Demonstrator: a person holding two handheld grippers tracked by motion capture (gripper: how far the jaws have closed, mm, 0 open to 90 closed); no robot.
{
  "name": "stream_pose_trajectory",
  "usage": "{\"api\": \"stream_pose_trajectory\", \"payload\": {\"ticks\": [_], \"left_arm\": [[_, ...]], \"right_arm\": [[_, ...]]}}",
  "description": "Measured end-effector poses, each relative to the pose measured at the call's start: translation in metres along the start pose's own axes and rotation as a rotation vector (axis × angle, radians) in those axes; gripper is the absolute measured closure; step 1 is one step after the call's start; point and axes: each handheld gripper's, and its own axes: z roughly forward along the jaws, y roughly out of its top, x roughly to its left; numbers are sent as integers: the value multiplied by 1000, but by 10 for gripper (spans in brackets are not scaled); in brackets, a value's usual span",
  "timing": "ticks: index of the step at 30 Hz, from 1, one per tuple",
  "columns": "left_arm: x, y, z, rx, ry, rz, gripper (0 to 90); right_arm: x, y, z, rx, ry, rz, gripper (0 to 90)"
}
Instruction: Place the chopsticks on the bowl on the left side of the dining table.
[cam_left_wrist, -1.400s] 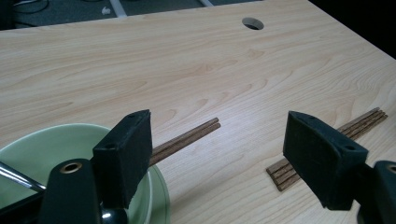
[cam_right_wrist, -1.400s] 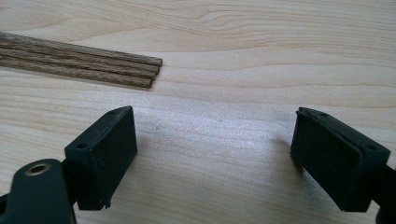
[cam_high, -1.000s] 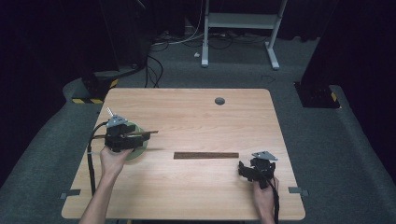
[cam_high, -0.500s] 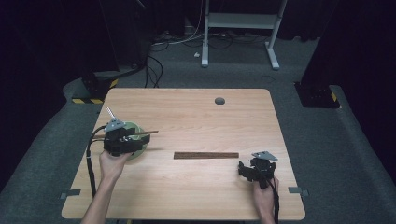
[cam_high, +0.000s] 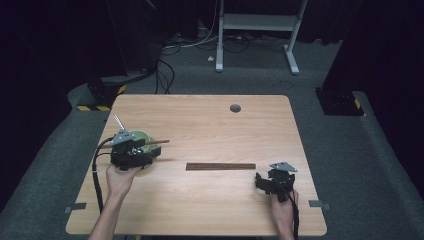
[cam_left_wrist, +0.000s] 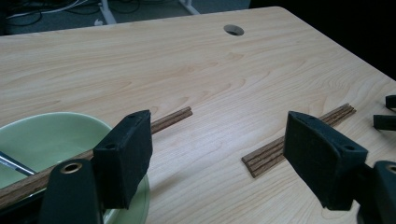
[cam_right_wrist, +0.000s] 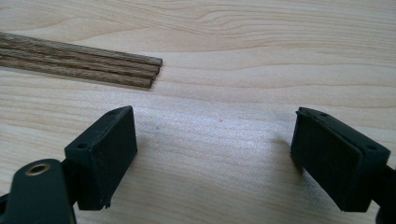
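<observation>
Over at the desk's (cam_high: 210, 125) left side, the left gripper (cam_high: 147, 152) hangs above a pale green bowl (cam_left_wrist: 51, 137), its jaws spread wide apart. A wooden chopstick (cam_left_wrist: 170, 119) lies across the bowl's rim, passing just behind the near jaw; I cannot tell whether it touches. A bundle of chopsticks (cam_high: 220, 166) lies flat mid-desk. Near its right end waits the right gripper (cam_high: 261, 181), jaws wide apart, holding nothing.

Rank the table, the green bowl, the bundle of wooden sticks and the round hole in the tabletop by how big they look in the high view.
1. table
2. bundle of wooden sticks, longest after the table
3. green bowl, partly hidden by the left gripper, so its place against the sticks is unsure
4. round hole
</observation>
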Motion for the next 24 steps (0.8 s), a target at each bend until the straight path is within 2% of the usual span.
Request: {"api": "stream_pose_trajectory", "payload": {"ticks": [24], "left_arm": [[-11, -9, -3, 0, -21, 4, 247]], "right_arm": [[0, 0, 0, 0, 0, 0, 139]]}}
